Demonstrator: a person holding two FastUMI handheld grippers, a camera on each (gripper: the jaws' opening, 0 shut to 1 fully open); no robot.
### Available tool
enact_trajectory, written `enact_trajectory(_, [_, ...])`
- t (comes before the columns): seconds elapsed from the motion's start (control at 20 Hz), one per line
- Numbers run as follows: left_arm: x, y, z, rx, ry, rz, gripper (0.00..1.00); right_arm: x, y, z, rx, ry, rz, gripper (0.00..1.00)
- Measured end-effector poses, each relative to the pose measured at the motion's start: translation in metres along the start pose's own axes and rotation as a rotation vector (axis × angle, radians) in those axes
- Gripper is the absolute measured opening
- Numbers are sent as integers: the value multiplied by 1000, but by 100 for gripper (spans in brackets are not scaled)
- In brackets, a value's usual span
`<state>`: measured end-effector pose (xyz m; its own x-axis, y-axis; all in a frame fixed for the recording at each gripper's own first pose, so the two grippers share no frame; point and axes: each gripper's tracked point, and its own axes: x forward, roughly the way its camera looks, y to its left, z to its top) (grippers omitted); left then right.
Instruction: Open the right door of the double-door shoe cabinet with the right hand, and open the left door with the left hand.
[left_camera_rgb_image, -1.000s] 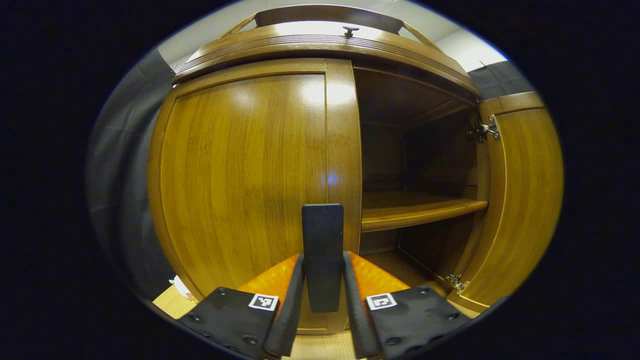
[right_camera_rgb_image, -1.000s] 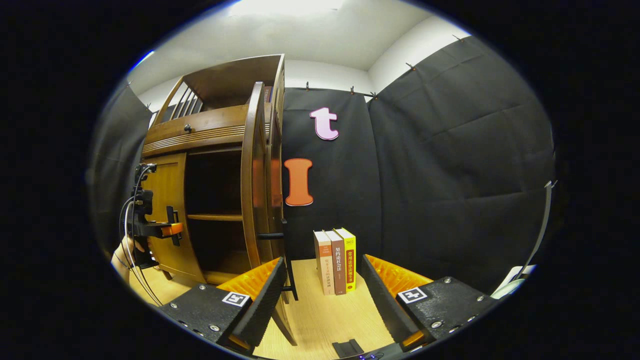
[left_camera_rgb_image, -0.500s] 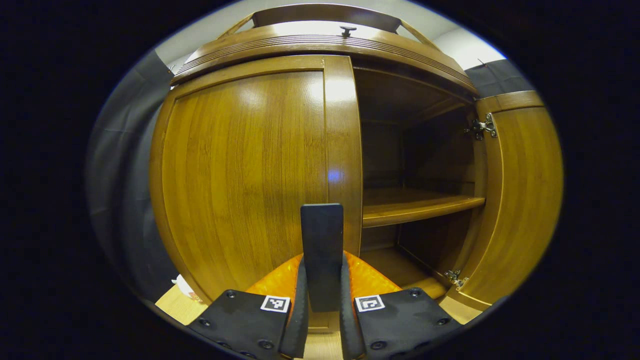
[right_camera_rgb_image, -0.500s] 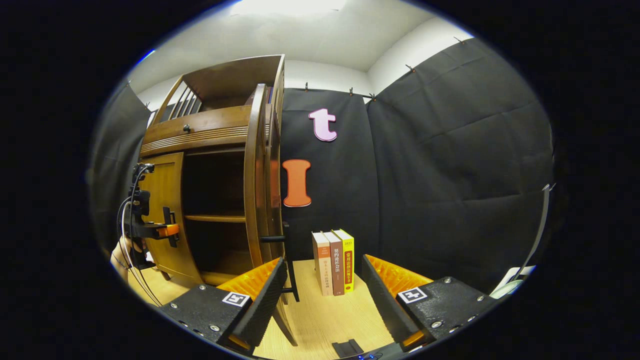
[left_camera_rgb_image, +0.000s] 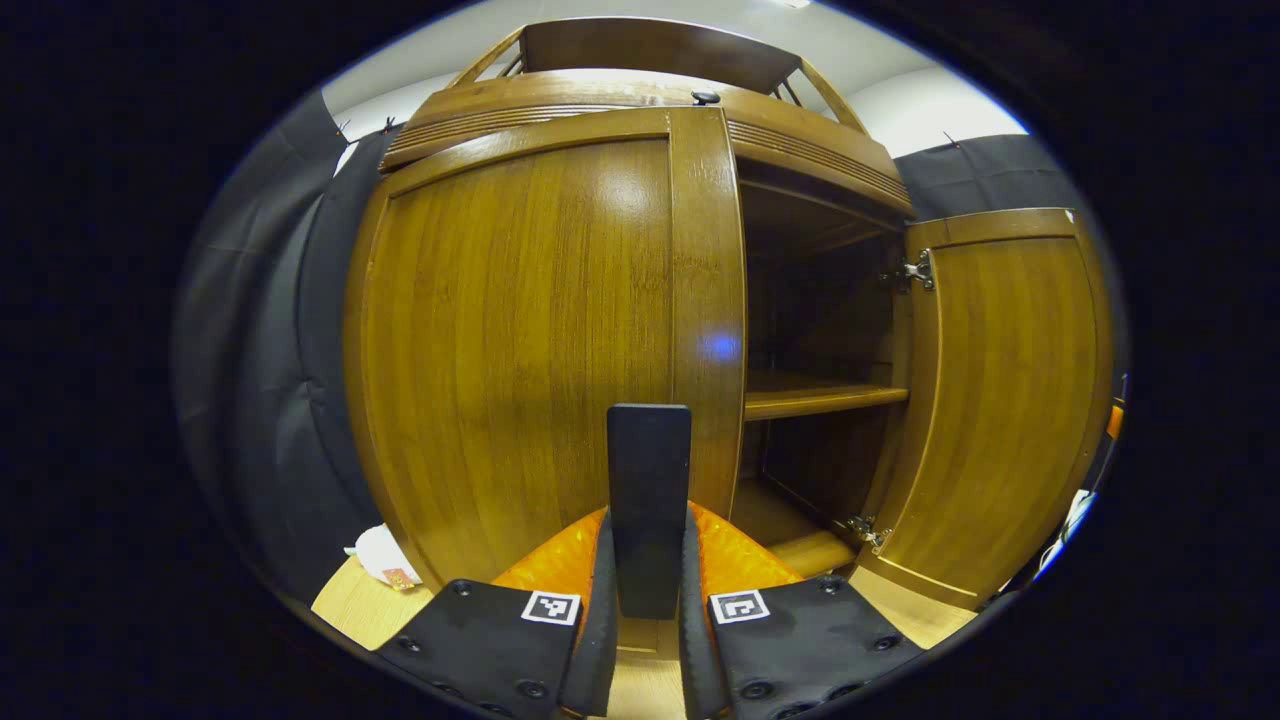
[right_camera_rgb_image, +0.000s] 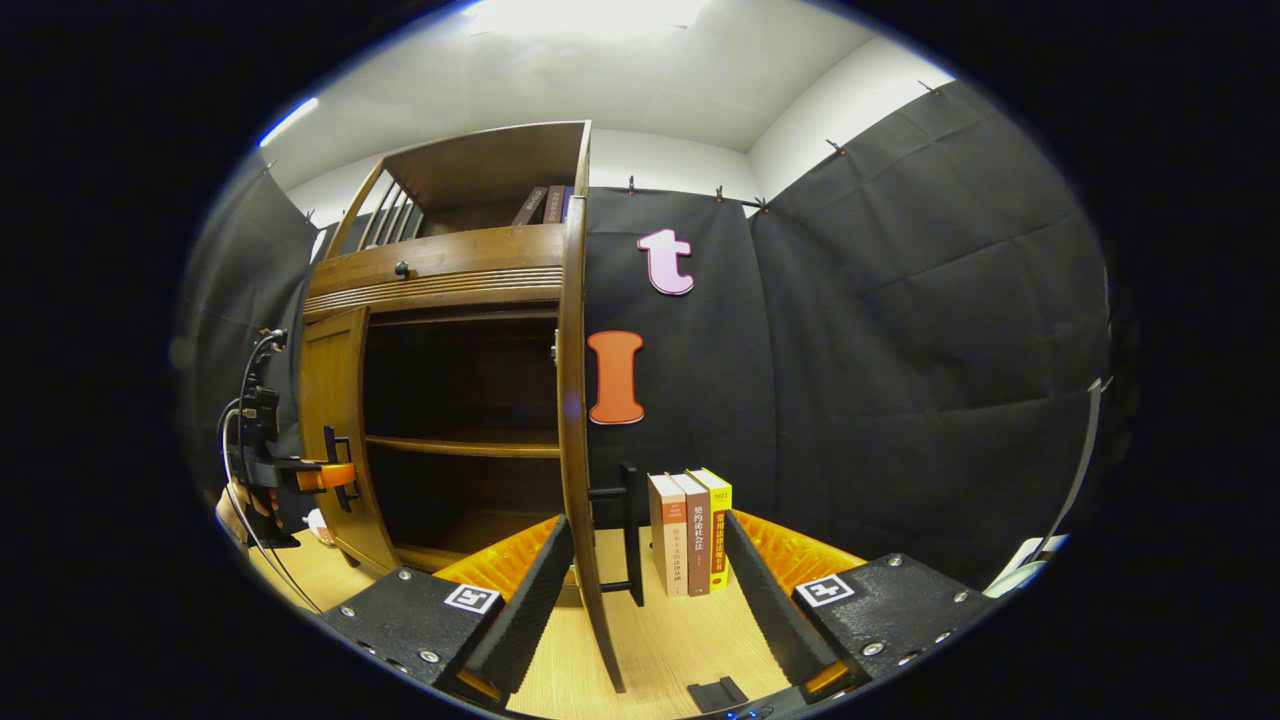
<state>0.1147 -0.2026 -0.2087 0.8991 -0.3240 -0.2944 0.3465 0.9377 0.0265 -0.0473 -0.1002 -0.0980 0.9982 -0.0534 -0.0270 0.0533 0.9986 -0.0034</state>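
The wooden shoe cabinet (left_camera_rgb_image: 800, 165) has its right door (left_camera_rgb_image: 1000, 400) swung wide open, showing a dark inside with one shelf (left_camera_rgb_image: 820, 400). The left door (left_camera_rgb_image: 520, 330) stands slightly ajar. My left gripper (left_camera_rgb_image: 647, 515) is shut on that door's black vertical handle (left_camera_rgb_image: 648, 450). In the right gripper view my right gripper (right_camera_rgb_image: 646, 520) is open and holds nothing. The right door (right_camera_rgb_image: 573, 400) shows edge-on between its fingers, with its black handle (right_camera_rgb_image: 628, 530) beyond them. The left gripper (right_camera_rgb_image: 335, 472) and a hand show farther off at the left door (right_camera_rgb_image: 330, 420).
Three upright books (right_camera_rgb_image: 692, 532) stand on the light wooden floor (right_camera_rgb_image: 660, 650) against the black cloth wall, right of the open door. A small white wrapper (left_camera_rgb_image: 380, 555) lies at the cabinet's left foot. More books (right_camera_rgb_image: 545, 205) sit in the cabinet's top rack.
My left gripper shut on the left door's handle, and the door has begun to swing out from the frame. The right gripper shifted, so the right door's edge now lies between its open fingers.
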Motion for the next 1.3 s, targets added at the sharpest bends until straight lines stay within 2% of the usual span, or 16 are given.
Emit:
enact_trajectory(0.1, [-16, 6, 0, -5, -2, -9, 30, -2, 10, 2, 0, 1, 16, 98])
enact_trajectory(0.35, [-58, 21, 0, -22, 0, -20, 34, -6, 34, 7, -2, -5, 52, 98])
enact_trajectory(0.45, [-68, 28, -2, -12, -1, -15, 30, -8, 43, 8, -6, -6, 63, 98])
enact_trajectory(0.65, [-90, 42, -6, -8, -4, -2, 30, -11, 58, 12, -10, -8, 86, 98])
enact_trajectory(0.75, [-100, 52, -8, -7, -5, 7, 33, -12, 65, 14, -10, -9, 98, 98])
enact_trajectory(0.9, [-115, 62, -5, 7, -17, 19, 29, -12, 78, 14, -5, -11, 122, 98])
enact_trajectory(0.95, [-119, 66, -6, 15, -20, 23, 29, -12, 82, 14, -5, -11, 130, 92])
enact_trajectory(1.0, [-122, 72, -9, 21, -17, 29, 36, -12, 86, 14, -7, -11, 137, 92])
enact_trajectory(1.1, [-129, 81, -17, 29, 2, 43, 36, -13, 93, 13, -12, -10, 151, 92])
enact_trajectory(1.2, [-134, 90, -17, 8, -4, 51, 29, -15, 102, 15, -13, -11, 165, 92])
enact_trajectory(1.25, [-139, 95, -15, -4, -14, 51, 22, -15, 106, 14, -13, -11, 172, 92])
enact_trajectory(1.3, [-141, 99, -15, -5, -8, 54, 29, -15, 110, 15, -13, -11, 178, 98])
